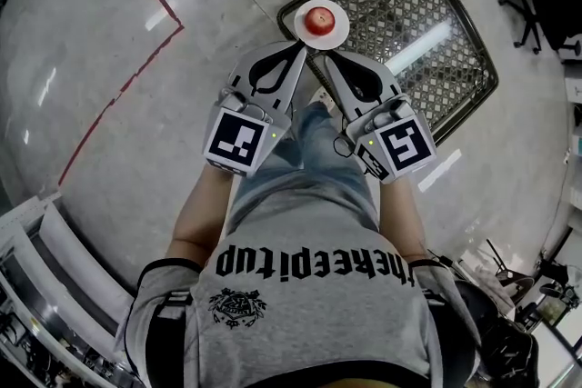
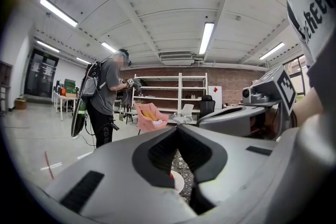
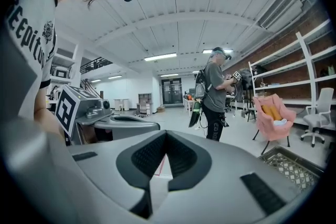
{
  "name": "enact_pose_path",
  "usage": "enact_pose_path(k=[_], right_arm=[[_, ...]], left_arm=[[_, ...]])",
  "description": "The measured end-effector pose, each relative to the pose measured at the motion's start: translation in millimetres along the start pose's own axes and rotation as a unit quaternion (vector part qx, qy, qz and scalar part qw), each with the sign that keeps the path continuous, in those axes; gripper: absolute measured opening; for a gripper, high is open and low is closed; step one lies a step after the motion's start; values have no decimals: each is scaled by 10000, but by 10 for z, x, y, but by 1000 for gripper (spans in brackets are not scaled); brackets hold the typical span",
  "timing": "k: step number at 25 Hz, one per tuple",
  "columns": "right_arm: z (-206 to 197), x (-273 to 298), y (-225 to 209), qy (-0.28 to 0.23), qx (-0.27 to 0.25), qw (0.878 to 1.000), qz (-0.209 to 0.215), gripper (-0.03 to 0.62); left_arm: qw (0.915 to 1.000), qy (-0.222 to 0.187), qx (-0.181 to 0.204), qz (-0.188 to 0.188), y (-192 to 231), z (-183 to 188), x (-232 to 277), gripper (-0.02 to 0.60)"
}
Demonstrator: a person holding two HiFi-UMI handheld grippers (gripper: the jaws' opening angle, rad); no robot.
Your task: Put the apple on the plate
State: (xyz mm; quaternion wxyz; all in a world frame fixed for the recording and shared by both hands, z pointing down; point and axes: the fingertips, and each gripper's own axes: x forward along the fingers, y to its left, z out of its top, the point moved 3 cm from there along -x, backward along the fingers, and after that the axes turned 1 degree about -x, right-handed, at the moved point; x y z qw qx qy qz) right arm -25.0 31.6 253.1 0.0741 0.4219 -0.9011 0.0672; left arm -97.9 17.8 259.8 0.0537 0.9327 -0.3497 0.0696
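Observation:
A red apple (image 1: 319,18) lies on a small white plate (image 1: 339,34), which rests on the near left corner of a black wire crate (image 1: 427,32). My left gripper (image 1: 300,46) and right gripper (image 1: 326,56) hover side by side just short of the plate, both shut with nothing between their jaws. In the left gripper view the shut left gripper (image 2: 177,127) fills the frame; a strip of the plate (image 2: 178,182) and a sliver of the apple (image 2: 170,176) show through the hollow behind the jaw tips. The right gripper (image 3: 166,134) looks level across the room.
The crate (image 3: 292,163) stands on a grey polished floor marked with a red tape line (image 1: 136,59). Another person (image 3: 215,97) stands some way off beside a pink chair (image 3: 273,113). Shelves line the far brick wall.

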Motion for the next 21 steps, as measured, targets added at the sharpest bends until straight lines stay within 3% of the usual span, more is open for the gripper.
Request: enact_pose_path(k=[21], right_arm=[[111, -88, 222, -97, -231, 9997, 25, 8]], left_arm=[[9999, -118, -73, -11, -101, 40, -172, 28]])
